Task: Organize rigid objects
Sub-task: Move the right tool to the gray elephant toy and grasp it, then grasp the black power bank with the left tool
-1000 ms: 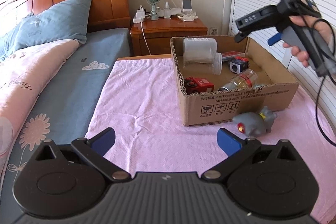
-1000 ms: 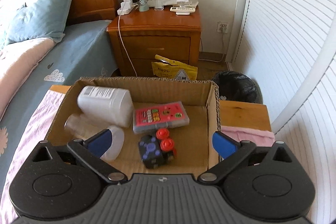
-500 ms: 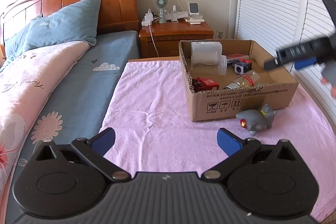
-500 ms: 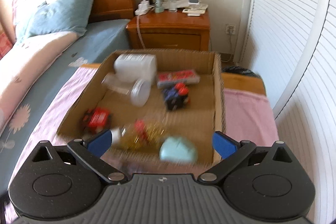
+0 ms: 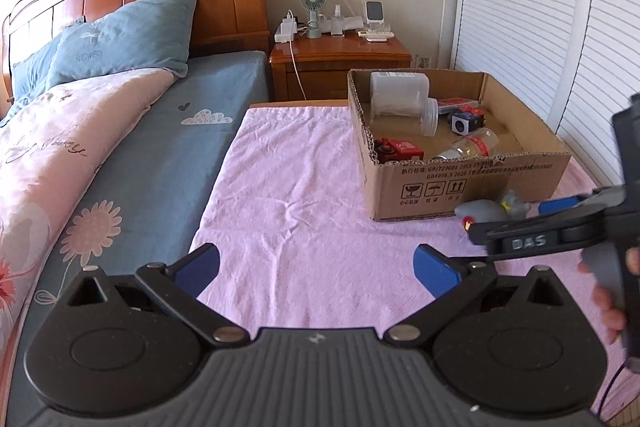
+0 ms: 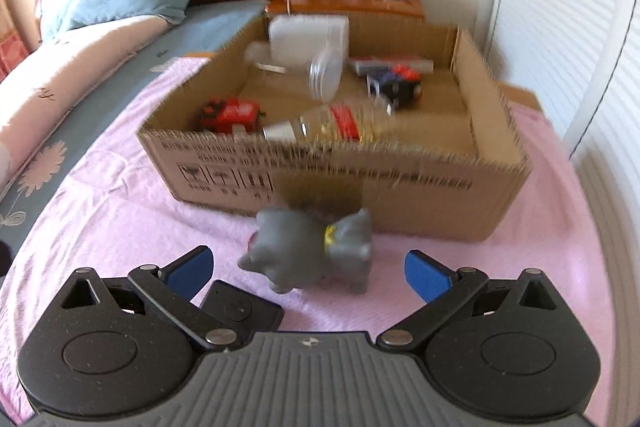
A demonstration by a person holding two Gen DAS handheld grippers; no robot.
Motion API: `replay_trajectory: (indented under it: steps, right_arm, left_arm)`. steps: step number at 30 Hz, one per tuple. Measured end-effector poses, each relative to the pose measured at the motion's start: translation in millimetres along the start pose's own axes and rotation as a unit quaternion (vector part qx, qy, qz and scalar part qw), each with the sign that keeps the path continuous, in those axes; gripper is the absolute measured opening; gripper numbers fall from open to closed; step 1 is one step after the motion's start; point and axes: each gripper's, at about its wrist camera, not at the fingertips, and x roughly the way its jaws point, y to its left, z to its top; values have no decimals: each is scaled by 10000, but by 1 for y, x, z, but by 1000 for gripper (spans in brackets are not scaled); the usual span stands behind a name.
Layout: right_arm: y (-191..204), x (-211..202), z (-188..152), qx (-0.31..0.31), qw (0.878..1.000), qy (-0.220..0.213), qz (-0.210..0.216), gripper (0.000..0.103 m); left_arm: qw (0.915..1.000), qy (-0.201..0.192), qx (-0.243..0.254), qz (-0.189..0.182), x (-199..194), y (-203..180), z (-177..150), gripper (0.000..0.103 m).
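A grey toy animal [image 6: 310,251] stands on the pink cloth just in front of the cardboard box [image 6: 400,187]. It also shows in the left wrist view [image 5: 486,210], beside the box [image 5: 460,183]. My right gripper [image 6: 306,273] is open, its blue pads on either side of the toy and slightly short of it. In the left wrist view the right gripper [image 5: 520,221] reaches in from the right. My left gripper [image 5: 316,269] is open and empty over the cloth. The box holds a white jar [image 5: 398,95], a clear bottle [image 6: 332,123], a red toy [image 6: 230,115] and a dark cube [image 6: 394,87].
The pink cloth [image 5: 304,179] covers a table next to a bed [image 5: 120,147] on the left. A wooden nightstand [image 5: 340,55] with a small fan stands behind. White slatted doors [image 5: 560,7] line the right side. A small black object [image 6: 240,311] lies under my right gripper.
My right gripper has pulled back from above the box and dropped low in front of it, now framing the grey toy. My left gripper has drawn back a little from the box.
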Motion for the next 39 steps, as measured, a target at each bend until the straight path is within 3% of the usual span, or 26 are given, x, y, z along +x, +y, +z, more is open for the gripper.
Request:
replay_trajectory:
  steps: [9,11,16,25,32,36,39]
  right_arm:
    - [-4,25,-1,367,9993,-48,-38,103]
    - [-2,27,-1,293,9995,-52,-55,100]
    - [0,27,-4,191,9998,-22,-53,80]
    - [0,12,-8,-32,9997,-34,-247,77]
    - [-17,4,-15,29,9992,-82,-392,78]
    - [-23,-4,-20,53,9994,-225,-248,97]
    - [-26,-13,-23,-45,9994,-329,-75,103]
  left_arm:
    - [9999,146,24,-20,11,-1,-1,102]
    - [9998,187,37,-36,15,-2,-2,102]
    - [9995,282,122,-85,21,-9,-3,102]
    - [9992,310,241,-94,15,-20,-3,102]
    - [9988,285,366,-127,7,-33,-2,102]
    - [9979,381,463,-227,10,-43,-4,102]
    - [9974,464,483,-261,14,-48,-5,102]
